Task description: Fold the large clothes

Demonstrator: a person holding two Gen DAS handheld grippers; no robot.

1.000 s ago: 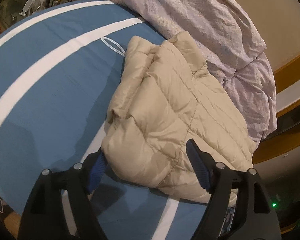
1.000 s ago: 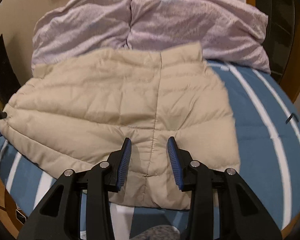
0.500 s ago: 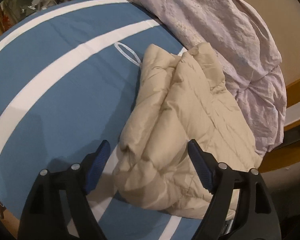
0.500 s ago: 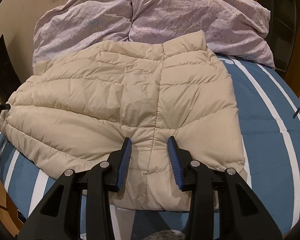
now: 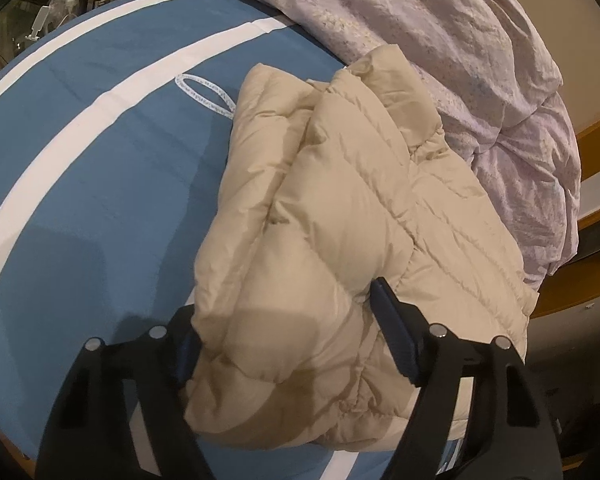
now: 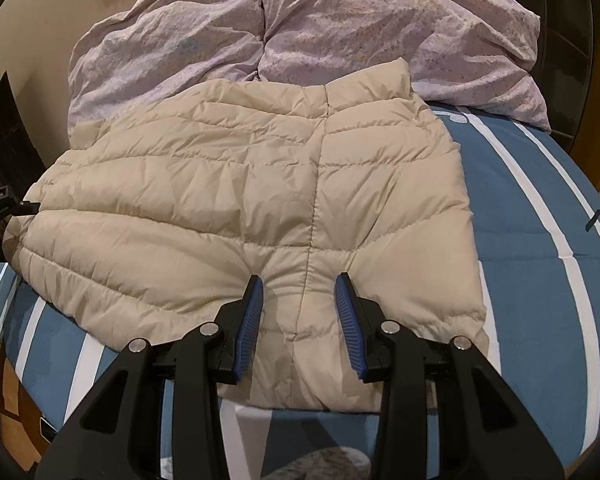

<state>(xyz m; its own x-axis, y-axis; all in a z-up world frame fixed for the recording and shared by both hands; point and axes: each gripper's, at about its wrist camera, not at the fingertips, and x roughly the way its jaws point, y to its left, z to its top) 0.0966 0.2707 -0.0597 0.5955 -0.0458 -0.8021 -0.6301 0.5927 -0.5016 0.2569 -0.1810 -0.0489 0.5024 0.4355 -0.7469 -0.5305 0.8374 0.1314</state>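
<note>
- My left gripper (image 5: 288, 340) has its jaws closing around the folded corner of the beige quilted down jacket (image 5: 352, 216); the bulge sits between the blue pads, but I cannot tell whether they are pressing it yet.
- My right gripper (image 6: 299, 320) has its fingers part-spread and pressed down into the jacket's near hem either side of the centre seam. The fabric puckers between them, but I cannot tell whether they pinch it or merely pin it.
- The jacket lies folded on the blue-and-white striped bedsheet (image 5: 100, 168), its far edge touching the lilac duvet (image 6: 300, 20).
- Risk: the puffy, slippery shell may squirt out as the left jaws close, leaving me with only the top layer, so the fold opens.
- Risk: pulling with the left while the right pins the hem could drag the whole bundle askew, towards the bed edge.
- Risk: the white cord loop (image 5: 204, 94) beside the jacket could snag.
- Against a second ago, the left gripper is further in over the corner, which was in front of the pads then. The right gripper and its spread are unchanged.
</note>
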